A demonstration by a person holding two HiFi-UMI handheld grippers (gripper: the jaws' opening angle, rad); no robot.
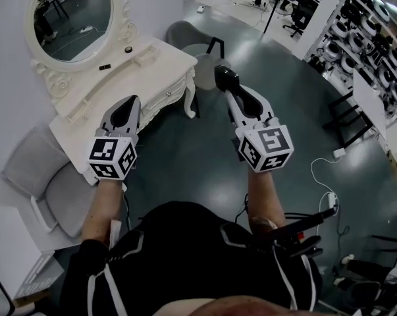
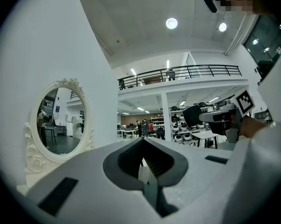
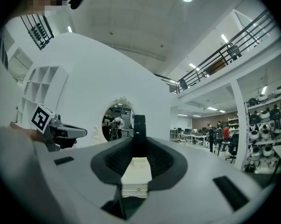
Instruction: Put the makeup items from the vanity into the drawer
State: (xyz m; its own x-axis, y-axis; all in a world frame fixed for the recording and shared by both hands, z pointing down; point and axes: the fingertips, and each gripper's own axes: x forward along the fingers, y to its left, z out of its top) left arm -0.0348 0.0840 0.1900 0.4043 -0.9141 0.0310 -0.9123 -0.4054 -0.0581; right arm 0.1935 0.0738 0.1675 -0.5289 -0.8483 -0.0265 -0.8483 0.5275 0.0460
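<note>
The white vanity [image 1: 152, 71] with its oval mirror [image 1: 73, 15] stands at the upper left. A small round black item [image 1: 128, 49] and a flat black item [image 1: 105, 66] lie on its top near the mirror. My left gripper [image 1: 128, 107] hovers over the vanity's front edge, and its jaws [image 2: 142, 143] meet with nothing between them. To the right of the vanity, over the floor, my right gripper [image 1: 225, 78] is shut on a slim black makeup item [image 3: 139, 135] that stands upright between the jaws. Past it a white vanity drawer front [image 3: 136, 183] shows.
A grey chair [image 1: 43, 180] stands at the left of the vanity and another [image 1: 188, 41] behind it. A black frame [image 1: 346, 114], shelving [image 1: 376, 31] and floor cables [image 1: 330, 196] are at the right. Dark floor lies between.
</note>
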